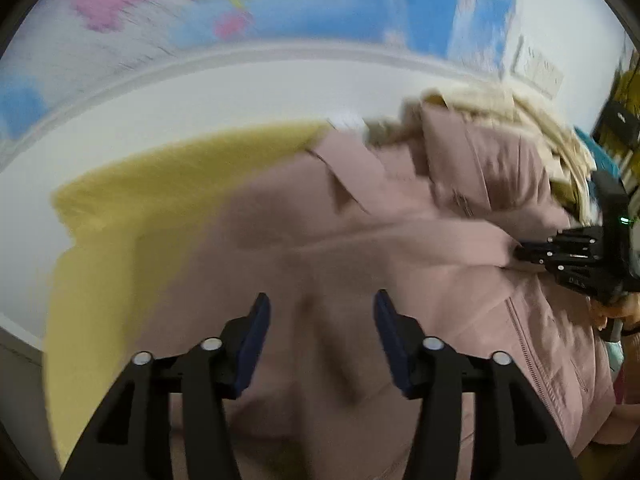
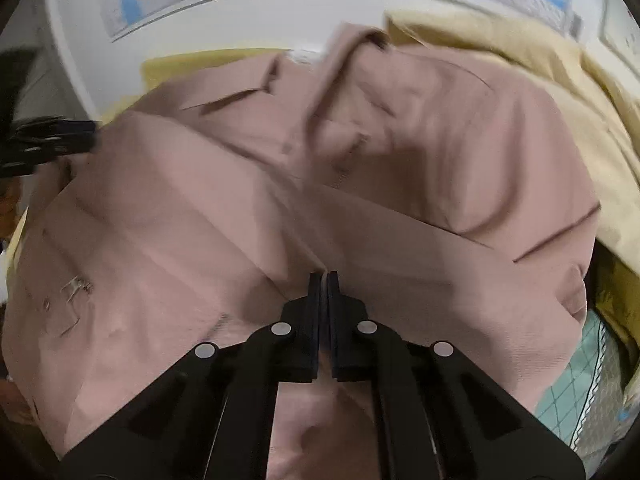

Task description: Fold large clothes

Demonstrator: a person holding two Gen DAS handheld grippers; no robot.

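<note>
A large dusty-pink jacket with a zip and collar lies spread over a yellow cloth on a white surface. My left gripper is open and empty, hovering just above the jacket's near part. My right gripper is shut on a fold of the pink jacket and lifts it into a ridge. The right gripper also shows at the right edge of the left wrist view, pinching the fabric. The left gripper shows blurred at the far left of the right wrist view.
A cream garment lies bunched behind the jacket. A colourful wall map hangs behind the white surface. A teal quilted cloth lies at the right edge.
</note>
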